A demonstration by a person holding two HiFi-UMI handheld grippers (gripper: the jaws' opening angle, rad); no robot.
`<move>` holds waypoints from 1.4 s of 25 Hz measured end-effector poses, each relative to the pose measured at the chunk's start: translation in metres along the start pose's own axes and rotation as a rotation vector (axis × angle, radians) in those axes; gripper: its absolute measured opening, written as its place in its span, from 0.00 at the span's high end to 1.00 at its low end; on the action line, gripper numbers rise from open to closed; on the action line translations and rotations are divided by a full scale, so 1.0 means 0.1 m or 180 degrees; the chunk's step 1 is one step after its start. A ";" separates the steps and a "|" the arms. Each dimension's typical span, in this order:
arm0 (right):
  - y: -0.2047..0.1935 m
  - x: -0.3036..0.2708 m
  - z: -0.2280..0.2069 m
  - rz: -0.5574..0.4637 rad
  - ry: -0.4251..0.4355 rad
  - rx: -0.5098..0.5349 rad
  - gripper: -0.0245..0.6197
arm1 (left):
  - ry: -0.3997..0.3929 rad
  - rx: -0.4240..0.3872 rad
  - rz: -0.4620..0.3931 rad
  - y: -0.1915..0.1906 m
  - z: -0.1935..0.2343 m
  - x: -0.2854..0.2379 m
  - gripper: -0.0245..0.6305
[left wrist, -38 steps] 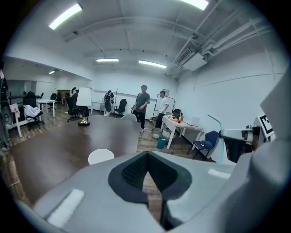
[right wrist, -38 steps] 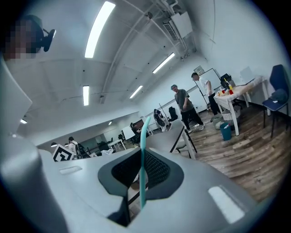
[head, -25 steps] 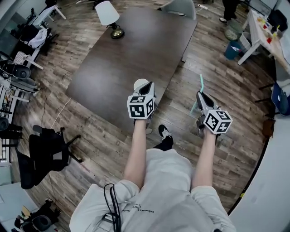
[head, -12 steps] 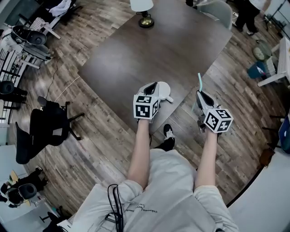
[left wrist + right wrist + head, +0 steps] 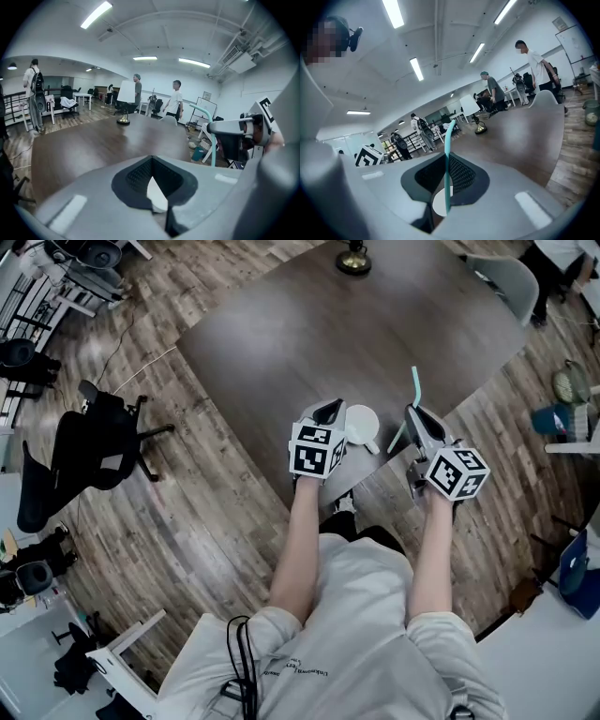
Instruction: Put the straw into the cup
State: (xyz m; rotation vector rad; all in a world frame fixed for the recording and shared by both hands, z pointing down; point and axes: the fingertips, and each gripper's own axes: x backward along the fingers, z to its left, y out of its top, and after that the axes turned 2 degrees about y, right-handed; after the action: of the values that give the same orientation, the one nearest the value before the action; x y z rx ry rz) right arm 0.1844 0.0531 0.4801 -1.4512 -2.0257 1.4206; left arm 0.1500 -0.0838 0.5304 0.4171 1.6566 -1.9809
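Observation:
A white cup hangs over the near edge of the dark table, held by its rim in my shut left gripper. A sliver of the cup's white wall shows between the left jaws. A teal straw stands upright in my shut right gripper, just right of the cup. In the right gripper view the straw runs up from the jaws, with the cup's mouth below it. In the left gripper view the straw and the right gripper appear at right.
A gold-based lamp stands at the table's far end and a grey chair beside the far corner. A black office chair is on the wood floor to the left. People stand beyond the table.
Both grippers have come in toward the table's near edge, and the cup and straw now sit closer together. The head view has shifted, so the table appears nearer.

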 end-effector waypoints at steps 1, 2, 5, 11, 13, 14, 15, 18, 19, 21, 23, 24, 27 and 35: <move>0.01 -0.06 0.01 0.0007 0.0043 -0.0022 0.89 | -0.0002 0.0036 -0.0005 -0.01 0.00 0.00 0.96; 0.02 -0.11 0.02 0.0024 0.0081 -0.0040 0.89 | -0.0007 0.0072 -0.0002 -0.02 0.00 0.00 0.96; 0.02 -0.24 0.07 0.0071 0.0185 -0.0046 0.89 | -0.0024 0.0121 0.0041 -0.10 -0.03 0.00 0.96; 0.10 -0.67 0.18 0.0199 0.0504 0.0123 0.89 | 0.0183 0.0227 -0.0027 -0.04 0.18 0.03 0.96; 0.08 -0.81 0.19 0.0272 0.0636 0.0162 0.89 | 0.0297 0.0302 -0.0060 -0.01 0.26 0.04 0.96; 0.06 -0.87 0.19 0.0332 0.0701 0.0207 0.89 | 0.0349 0.0349 -0.0082 0.01 0.28 0.04 0.96; 0.03 -0.93 0.19 0.0416 0.0755 0.0288 0.89 | 0.0399 0.0393 -0.0102 0.03 0.30 0.04 0.96; -0.03 -1.11 0.21 0.0687 0.0927 0.0611 0.89 | 0.0576 0.0472 -0.0108 0.06 0.35 0.02 0.96; -0.04 -1.16 0.24 0.0754 0.1017 0.0686 0.89 | 0.0651 0.0503 -0.0106 0.07 0.37 0.02 0.96; -0.06 -1.27 0.28 0.0865 0.1208 0.0777 0.89 | 0.0807 0.0582 -0.0113 0.07 0.43 0.05 0.96; -0.14 -1.35 0.29 0.0968 0.1378 0.0815 0.89 | 0.0969 0.0681 -0.0130 0.07 0.48 0.07 0.96; -0.19 -1.39 0.27 0.1011 0.1454 0.0814 0.89 | 0.1048 0.0740 -0.0147 0.06 0.50 0.07 0.96; -0.33 -1.48 0.19 0.1085 0.1623 0.0728 0.89 | 0.1271 0.0899 -0.0206 0.07 0.51 0.06 0.96; -0.56 -1.48 0.24 0.1253 0.2200 0.1161 0.89 | 0.1784 0.1248 -0.0390 -0.01 0.48 0.15 0.96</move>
State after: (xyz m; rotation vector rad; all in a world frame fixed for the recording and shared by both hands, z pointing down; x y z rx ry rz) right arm 0.2042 -0.0849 0.5595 -1.8822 -1.0504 1.1028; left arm 0.1416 -0.1338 0.5328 1.1250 1.6155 -2.4409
